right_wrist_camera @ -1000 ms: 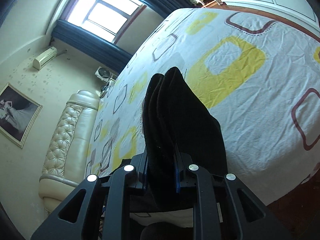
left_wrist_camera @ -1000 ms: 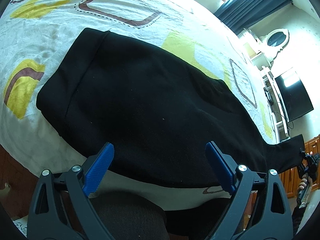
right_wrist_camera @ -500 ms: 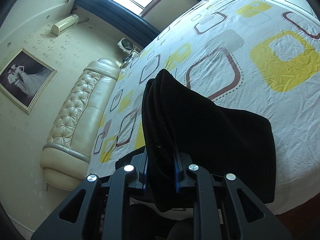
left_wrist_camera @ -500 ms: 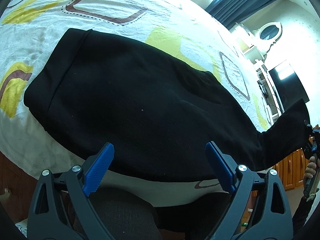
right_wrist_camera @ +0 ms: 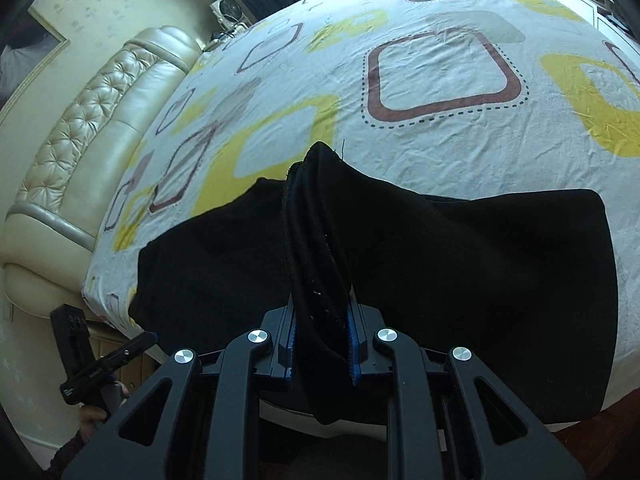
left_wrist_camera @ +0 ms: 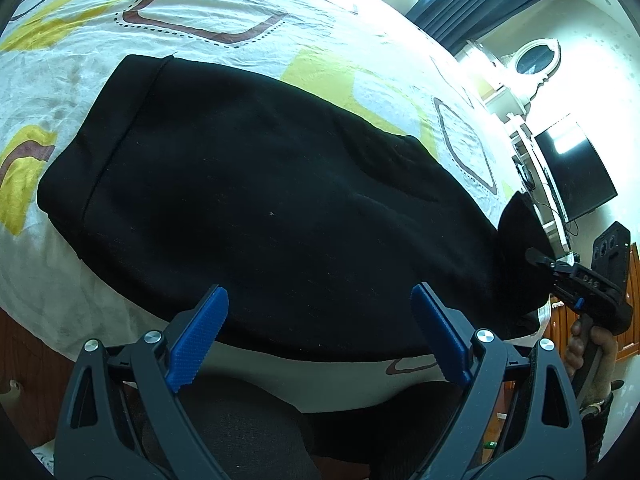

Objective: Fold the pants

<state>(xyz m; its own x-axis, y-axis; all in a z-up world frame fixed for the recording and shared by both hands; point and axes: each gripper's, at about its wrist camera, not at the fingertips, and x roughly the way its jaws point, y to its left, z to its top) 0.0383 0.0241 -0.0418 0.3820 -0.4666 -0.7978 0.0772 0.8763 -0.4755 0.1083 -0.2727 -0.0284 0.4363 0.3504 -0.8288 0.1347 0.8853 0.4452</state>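
In the left wrist view, the black pants (left_wrist_camera: 260, 200) lie flat on the bed (left_wrist_camera: 240, 12) with its white, yellow and brown sheet, running long from the wide band end at the left to the thin end at the right; the left gripper (left_wrist_camera: 320, 332) hangs over their near edge with its blue fingers (left_wrist_camera: 198, 336) spread wide and nothing between them, and the right gripper (left_wrist_camera: 548, 260) pinches the thin end lifted up near the TV (left_wrist_camera: 572, 172). In the right wrist view, the right gripper (right_wrist_camera: 322, 344) is closed tight on a bunched fold of the pants (right_wrist_camera: 460, 272), which stands up and hides the middle, while the rest spreads left and right on the bed (right_wrist_camera: 440, 80) near the headboard (right_wrist_camera: 100, 120).
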